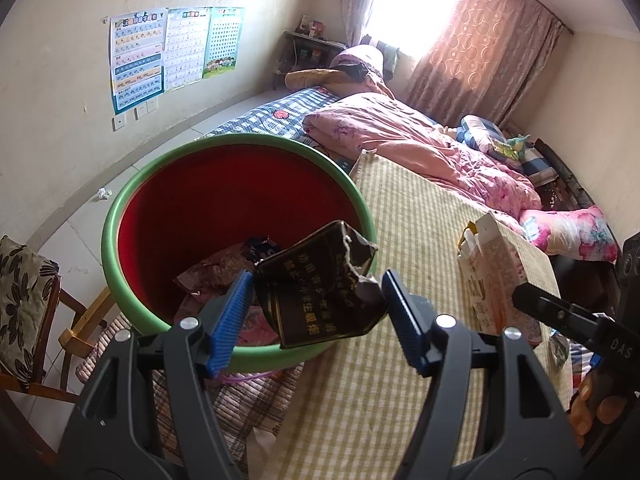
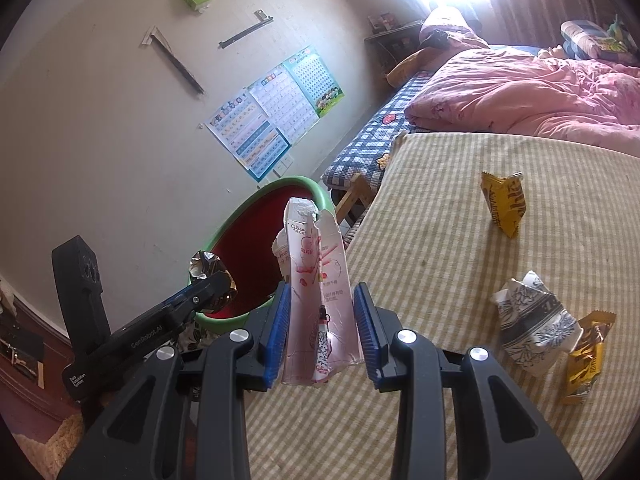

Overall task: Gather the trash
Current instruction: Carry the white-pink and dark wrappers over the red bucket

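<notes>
My left gripper (image 1: pixel 316 316) holds a torn black cigarette pack (image 1: pixel 316 284) with gold print between its blue pads, over the near rim of a green bin with a red inside (image 1: pixel 120 216). Crumpled wrappers (image 1: pixel 212 276) lie in the bin. My right gripper (image 2: pixel 322 332) is shut on a torn pink snack box (image 2: pixel 316 292), upright above the striped mat; the box also shows in the left wrist view (image 1: pixel 496 276). The bin (image 2: pixel 256 208) stands left of the box, with the left gripper (image 2: pixel 200 296) and its pack at the rim.
On the striped mat (image 2: pixel 440 240) lie a yellow wrapper (image 2: pixel 506 204), a crumpled patterned paper cup (image 2: pixel 536 324) and another yellow wrapper (image 2: pixel 584 360). A pink quilt (image 2: pixel 520 92) covers the bed behind. A wooden chair (image 1: pixel 32 304) stands left. A paper scrap (image 1: pixel 103 193) lies on the floor.
</notes>
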